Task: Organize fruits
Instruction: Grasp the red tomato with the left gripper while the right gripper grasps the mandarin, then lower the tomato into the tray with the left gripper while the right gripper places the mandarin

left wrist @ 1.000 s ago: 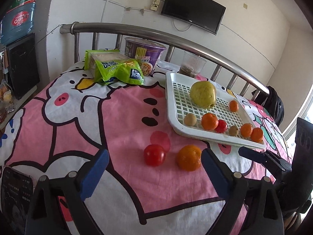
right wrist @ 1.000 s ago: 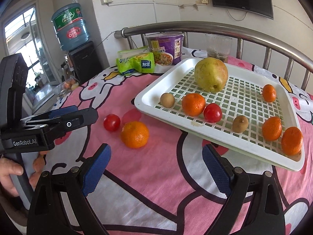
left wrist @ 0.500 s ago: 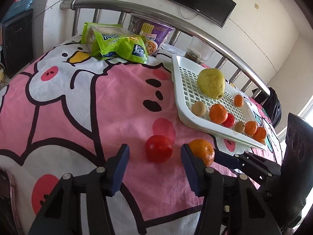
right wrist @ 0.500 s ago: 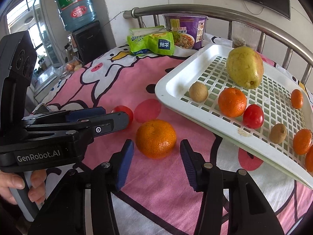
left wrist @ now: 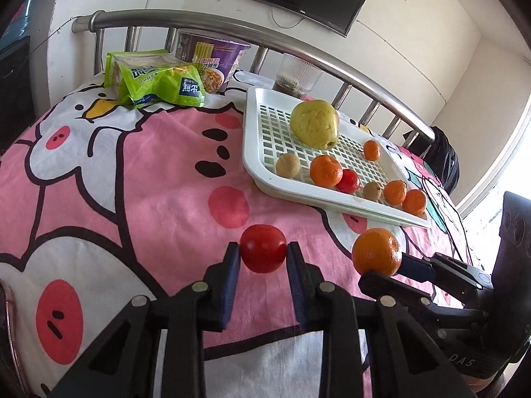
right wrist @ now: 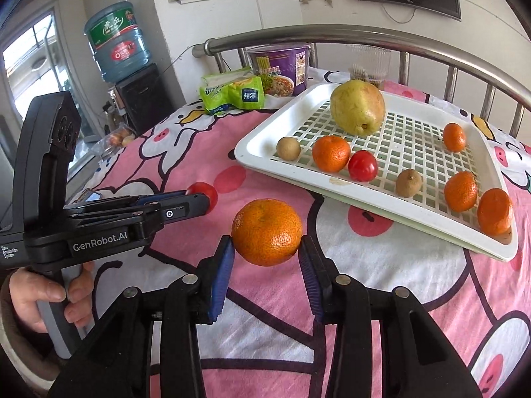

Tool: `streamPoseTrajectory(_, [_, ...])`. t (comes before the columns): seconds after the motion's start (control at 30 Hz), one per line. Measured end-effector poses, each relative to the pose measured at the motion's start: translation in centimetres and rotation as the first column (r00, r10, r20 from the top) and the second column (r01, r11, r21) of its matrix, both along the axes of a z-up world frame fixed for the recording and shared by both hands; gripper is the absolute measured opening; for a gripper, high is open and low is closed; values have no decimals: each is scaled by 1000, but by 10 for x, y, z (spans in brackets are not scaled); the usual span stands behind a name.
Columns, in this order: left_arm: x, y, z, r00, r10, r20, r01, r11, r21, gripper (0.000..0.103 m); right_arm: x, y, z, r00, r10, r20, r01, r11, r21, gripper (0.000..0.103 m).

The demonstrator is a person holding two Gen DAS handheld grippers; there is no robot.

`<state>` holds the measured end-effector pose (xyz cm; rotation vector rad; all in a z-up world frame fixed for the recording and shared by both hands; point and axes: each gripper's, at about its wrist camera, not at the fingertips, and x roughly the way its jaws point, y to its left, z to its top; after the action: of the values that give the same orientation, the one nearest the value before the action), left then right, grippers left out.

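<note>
Left gripper (left wrist: 263,248) pinches a red tomato (left wrist: 263,248) between its blue pads (left wrist: 229,275), which have just been closing in on the fruit; the tomato sits on the pink cartoon-print bedsheet (left wrist: 149,179), in front of the near edge of the white slotted tray (left wrist: 262,126). Right gripper (right wrist: 266,248) likewise clamps a large orange mandarin (right wrist: 266,232) between its pads, on the same sheet just short of the tray's near rim and to the right of the tomato. From the right wrist view a hand (right wrist: 36,298) grasps the grey handle of the left gripper, whose tips reach the tomato.

Inside the tray lie a big yellow-green pear (right wrist: 357,111) near the far side, a small brown round fruit (right wrist: 288,148) at the near left, a mandarin (right wrist: 331,153) touching a second tomato (right wrist: 362,165), another brown fruit (right wrist: 409,183), and three more mandarins toward the right end (right wrist: 460,191). The tray rests tilted, its near edge on the sheet.

Behind the tray's left corner stand a purple instant-noodle bowl (left wrist: 212,63) and a green snack packet (left wrist: 156,79); a ribbed glass cup (left wrist: 297,78) stands directly behind the tray, against the steel bed rail (left wrist: 232,30). A dark television (left wrist: 308,0) hangs on the wall above the rail, and a blue water-cooler bottle (right wrist: 116,39) stands off to the tray's left.
</note>
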<state>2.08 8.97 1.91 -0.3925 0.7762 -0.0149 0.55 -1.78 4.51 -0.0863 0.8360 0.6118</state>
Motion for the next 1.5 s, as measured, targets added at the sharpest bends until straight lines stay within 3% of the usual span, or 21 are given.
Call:
streamPoseTrajectory(0.27, [-7, -46, 13, 996, -89, 16, 88, 996, 32, 31, -23, -55, 12, 997, -75, 35, 74, 997, 23, 39])
streamPoseTrajectory(0.6, [20, -76, 37, 988, -149, 29, 146, 986, 79, 31, -12, -114, 34, 981, -179, 75, 176, 983, 46, 39])
streamPoseTrajectory(0.87, [66, -57, 52, 993, -118, 25, 115, 989, 93, 30, 26, -132, 48, 972, -223, 69, 219, 974, 61, 39])
streamPoseTrajectory(1.1, [106, -34, 46, 997, -76, -11, 77, 993, 92, 31, 78, -124, 52, 970, -237, 58, 236, 972, 16, 39])
streamPoseTrajectory(1.5, [155, -19, 15, 994, -45, -100, 52, 996, 71, 31, 161, -111, 18, 958, -278, -65, 275, 960, -57, 39])
